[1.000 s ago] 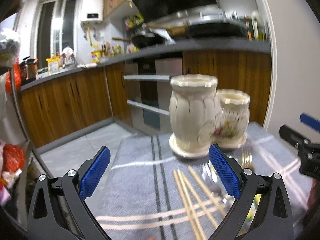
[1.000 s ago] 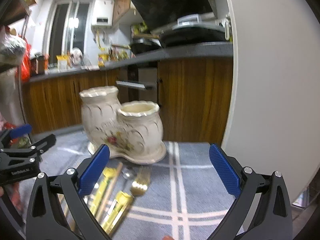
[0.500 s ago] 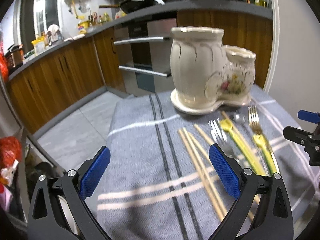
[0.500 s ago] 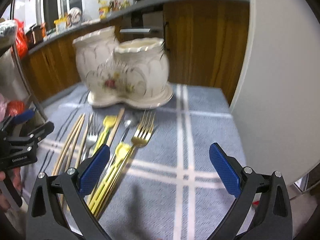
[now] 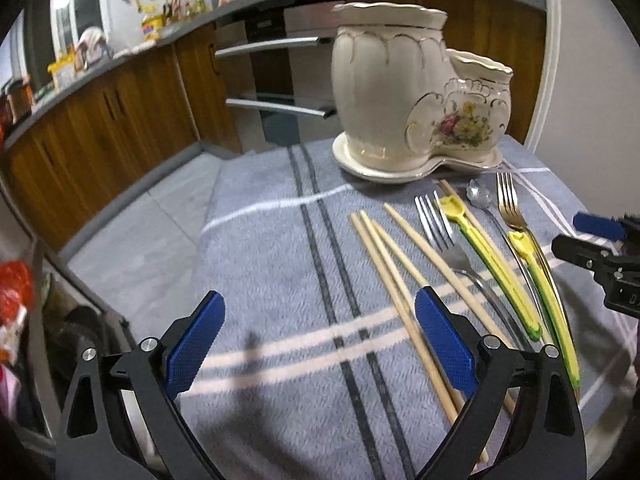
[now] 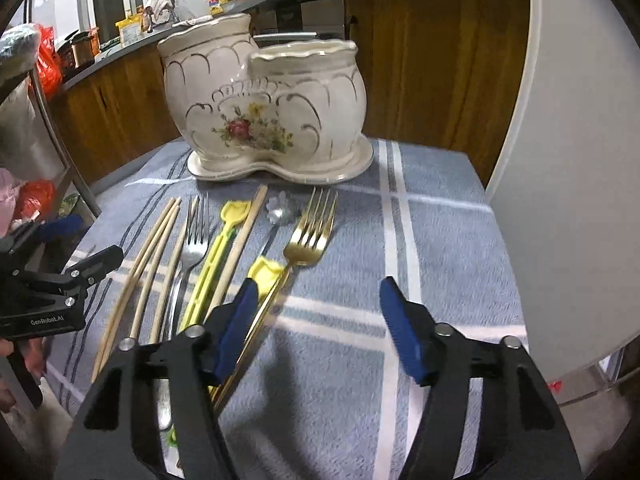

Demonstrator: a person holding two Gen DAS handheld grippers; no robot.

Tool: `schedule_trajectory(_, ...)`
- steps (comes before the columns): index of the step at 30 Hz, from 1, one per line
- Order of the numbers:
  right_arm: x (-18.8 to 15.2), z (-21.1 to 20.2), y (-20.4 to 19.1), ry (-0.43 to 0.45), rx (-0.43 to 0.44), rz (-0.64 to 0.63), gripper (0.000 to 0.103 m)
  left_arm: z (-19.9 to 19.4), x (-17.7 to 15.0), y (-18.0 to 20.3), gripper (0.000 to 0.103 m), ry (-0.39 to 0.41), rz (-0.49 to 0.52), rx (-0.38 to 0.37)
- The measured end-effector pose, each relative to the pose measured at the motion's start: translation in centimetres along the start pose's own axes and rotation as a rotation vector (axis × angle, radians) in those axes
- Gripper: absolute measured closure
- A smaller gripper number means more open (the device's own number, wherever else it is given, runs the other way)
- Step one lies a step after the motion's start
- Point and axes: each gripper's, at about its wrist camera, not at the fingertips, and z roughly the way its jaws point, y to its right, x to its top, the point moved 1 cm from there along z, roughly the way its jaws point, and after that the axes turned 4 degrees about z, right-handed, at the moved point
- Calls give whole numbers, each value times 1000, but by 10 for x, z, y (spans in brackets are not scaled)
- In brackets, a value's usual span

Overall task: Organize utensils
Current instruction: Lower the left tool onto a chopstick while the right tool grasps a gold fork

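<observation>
The left tongs (image 5: 318, 344) are hanging wide open over the bench cloth (image 5: 280, 280), gripping nothing. The right tongs (image 6: 320, 320) are closing with nothing between them, the gold fork (image 6: 310, 236) lying at their eleven o'clock, among chopsticks (image 6: 152, 248), before the ceramic holder (image 6: 264, 108).

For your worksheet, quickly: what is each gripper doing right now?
Left gripper: open, holding nothing.
Right gripper: jaws closing, nothing between them yet.
</observation>
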Motion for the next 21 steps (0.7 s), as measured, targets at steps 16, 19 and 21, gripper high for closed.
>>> schedule_trajectory(16,5,10,-7,-128,86,8,62,6,17,7,46,-105,-23,-128)
schedule_trajectory(19,6,12,-9,-141,102,10,69,12,18,12,52,-122,-12,-130)
schedule_trajectory(21,5,13,-10,-144,104,-2,70,17,16,14,56,-138,-4,-127)
